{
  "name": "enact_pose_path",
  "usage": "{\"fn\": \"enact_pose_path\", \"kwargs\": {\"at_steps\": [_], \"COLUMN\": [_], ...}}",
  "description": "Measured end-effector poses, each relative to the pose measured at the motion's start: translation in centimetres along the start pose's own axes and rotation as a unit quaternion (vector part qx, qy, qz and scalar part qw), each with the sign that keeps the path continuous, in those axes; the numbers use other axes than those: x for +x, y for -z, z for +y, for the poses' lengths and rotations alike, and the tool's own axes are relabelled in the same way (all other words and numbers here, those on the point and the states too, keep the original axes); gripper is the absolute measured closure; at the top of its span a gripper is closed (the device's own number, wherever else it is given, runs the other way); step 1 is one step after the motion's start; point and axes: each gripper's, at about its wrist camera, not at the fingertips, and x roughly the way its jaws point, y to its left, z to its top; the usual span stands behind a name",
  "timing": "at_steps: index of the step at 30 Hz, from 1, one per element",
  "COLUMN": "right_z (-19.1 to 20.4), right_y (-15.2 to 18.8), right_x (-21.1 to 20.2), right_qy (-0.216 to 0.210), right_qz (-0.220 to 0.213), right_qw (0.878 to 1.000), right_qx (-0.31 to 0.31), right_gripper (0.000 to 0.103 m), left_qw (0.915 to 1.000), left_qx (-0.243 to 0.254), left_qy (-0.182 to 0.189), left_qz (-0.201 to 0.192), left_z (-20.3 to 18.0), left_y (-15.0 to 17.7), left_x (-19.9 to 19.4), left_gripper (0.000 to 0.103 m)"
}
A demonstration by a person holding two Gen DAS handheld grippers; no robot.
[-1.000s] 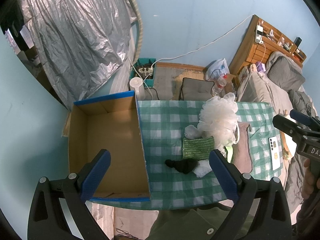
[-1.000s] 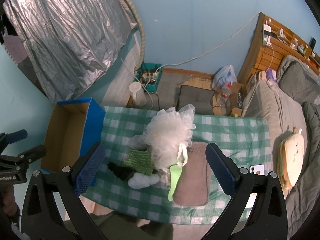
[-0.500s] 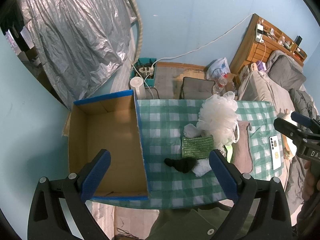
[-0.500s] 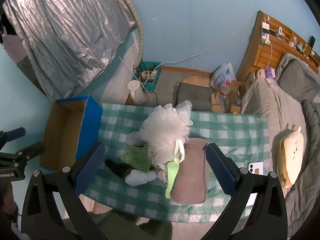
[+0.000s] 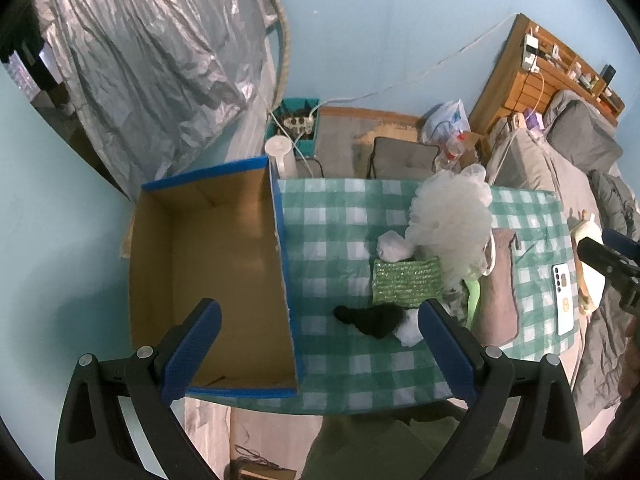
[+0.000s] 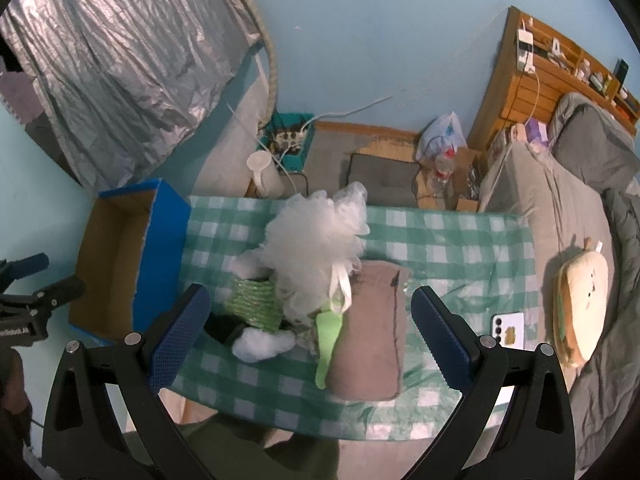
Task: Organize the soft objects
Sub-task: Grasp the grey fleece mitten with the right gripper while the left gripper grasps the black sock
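Note:
A heap of soft things lies on the green checked tablecloth (image 5: 332, 220): a big white mesh puff (image 5: 452, 220) (image 6: 316, 240), a green knitted cloth (image 5: 406, 282) (image 6: 252, 304), a black sock (image 5: 372, 320), white socks (image 6: 260, 344), a light green strip (image 6: 328, 344) and a brown folded towel (image 5: 498, 288) (image 6: 370, 332). An open cardboard box with blue edges (image 5: 208, 280) (image 6: 116, 264) stands at the table's left end. My left gripper (image 5: 316, 352) is open and empty, high above the box edge. My right gripper (image 6: 308, 336) is open and empty, high above the heap.
A white phone (image 5: 564, 300) (image 6: 508, 328) lies at the table's right end. A bed with a toast-shaped plush (image 6: 580, 300) is on the right. A floor cushion (image 5: 404, 158), a power strip box (image 5: 296, 124) and a silver curtain (image 5: 152, 64) lie beyond the table.
Both grippers have drifted slightly; the table looks a little farther off in both views. The objects have not moved.

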Motion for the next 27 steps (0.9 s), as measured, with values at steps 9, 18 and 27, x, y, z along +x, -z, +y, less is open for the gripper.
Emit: {"fn": "enact_pose_path", "kwargs": {"at_steps": [9, 18, 27], "right_z": [-4.2, -7.3, -8.7], "right_y": [1.8, 4.5, 6.9], "right_x": [4.1, 8.8, 13.6], "right_qy": [0.012, 0.015, 0.000], "right_qz": [0.033, 0.072, 0.109], "right_qw": [0.999, 0.997, 0.993], "right_qx": [0.021, 0.026, 0.034], "right_gripper": [0.003, 0.003, 0.003], "left_qw": [0.9989, 0.9957, 0.9913], "left_qx": [0.019, 0.062, 0.100], "left_qy": [-0.001, 0.007, 0.006], "left_qz": [0.043, 0.069, 0.086], "left_z": [-1.8, -5.3, -7.6], "left_y": [0.6, 1.4, 2.9], "left_x": [4.0, 7.9, 12.1], "left_gripper": [0.003, 0.003, 0.003]}}
